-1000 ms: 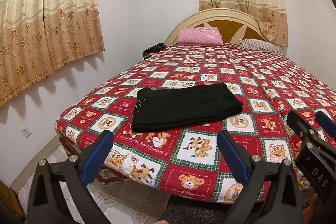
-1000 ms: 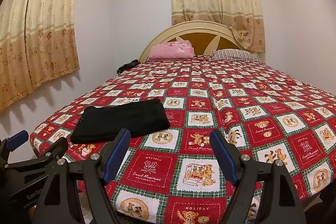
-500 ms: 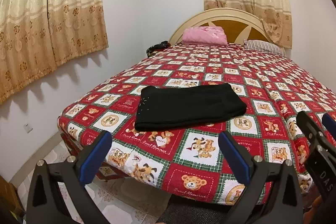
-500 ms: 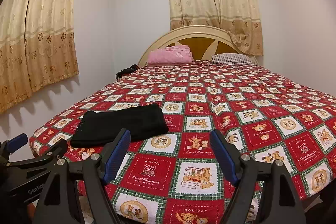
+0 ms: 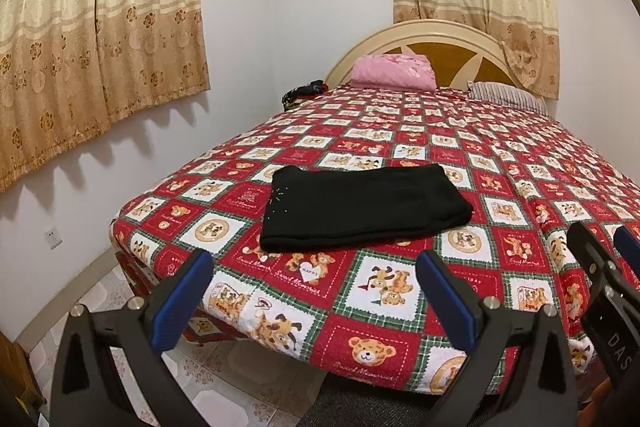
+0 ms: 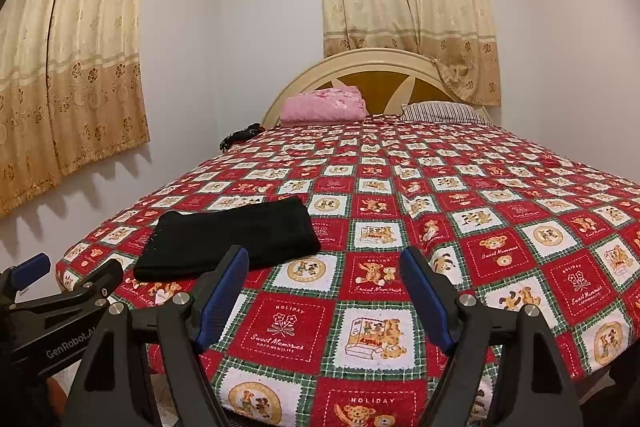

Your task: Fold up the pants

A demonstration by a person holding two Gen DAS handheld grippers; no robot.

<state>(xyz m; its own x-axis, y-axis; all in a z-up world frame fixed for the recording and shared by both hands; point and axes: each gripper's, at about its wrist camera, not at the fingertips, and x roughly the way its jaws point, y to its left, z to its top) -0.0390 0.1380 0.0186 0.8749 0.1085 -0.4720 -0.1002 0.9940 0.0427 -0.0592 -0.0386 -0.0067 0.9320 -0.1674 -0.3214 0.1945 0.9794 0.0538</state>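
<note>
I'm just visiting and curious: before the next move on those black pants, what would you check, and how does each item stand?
1. Black pants folded into a compact stack: ok.
2. Pants lying fully on the bed, clear of its edge: ok.
3. Left gripper open, fingers empty: ok.
4. Right gripper open, fingers empty: ok.
5. Both grippers clear of the pants: ok.
6. Fold edges lined up underneath: cannot tell.

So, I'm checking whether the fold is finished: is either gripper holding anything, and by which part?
Nothing is held. The left gripper and right gripper are open, short of the folded black pants on the bed.
</note>
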